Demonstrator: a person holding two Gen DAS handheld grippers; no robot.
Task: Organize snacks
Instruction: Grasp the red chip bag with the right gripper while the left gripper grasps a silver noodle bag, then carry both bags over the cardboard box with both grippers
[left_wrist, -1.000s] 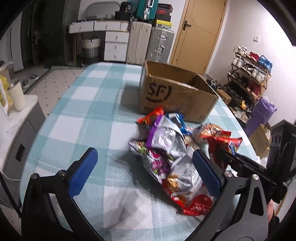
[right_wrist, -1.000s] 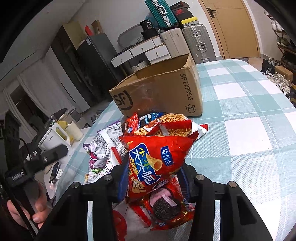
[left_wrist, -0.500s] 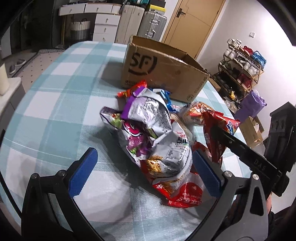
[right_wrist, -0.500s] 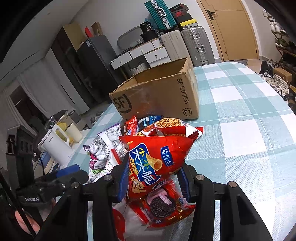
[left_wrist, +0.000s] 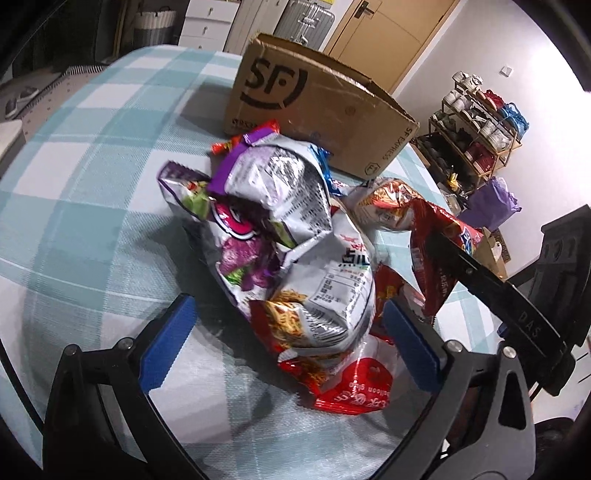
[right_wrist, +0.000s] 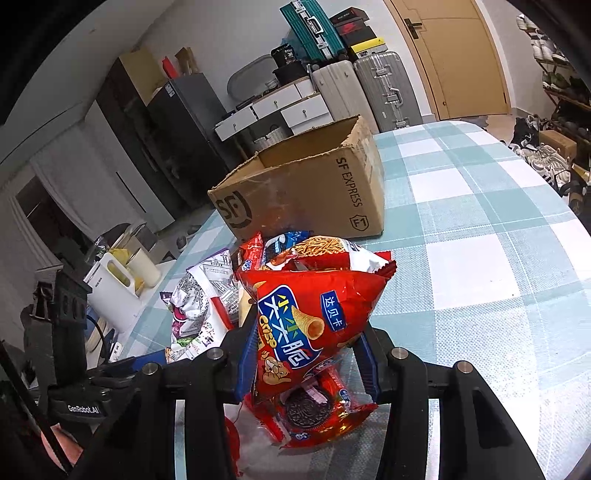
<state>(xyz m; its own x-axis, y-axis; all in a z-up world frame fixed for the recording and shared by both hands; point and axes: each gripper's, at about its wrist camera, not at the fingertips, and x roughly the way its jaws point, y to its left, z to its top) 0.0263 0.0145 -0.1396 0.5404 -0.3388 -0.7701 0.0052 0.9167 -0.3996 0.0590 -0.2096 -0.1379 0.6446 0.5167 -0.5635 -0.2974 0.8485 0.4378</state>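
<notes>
Barely started: one bag gripped, nothing seen in the box yet

From my left gripper (left_wrist: 284, 339), jaws wide and holding nothing, the snack pile (left_wrist: 291, 243) sits right between its fingers on the checked tablecloth (left_wrist: 92, 155). My right gripper (right_wrist: 306, 360) is clamped on the red crisp bag (right_wrist: 310, 317), cookie pack (right_wrist: 314, 413) under it. The cardboard box (right_wrist: 306, 195) waits beyond the pile, and whatever part of its inside I can see looks bare.
</notes>
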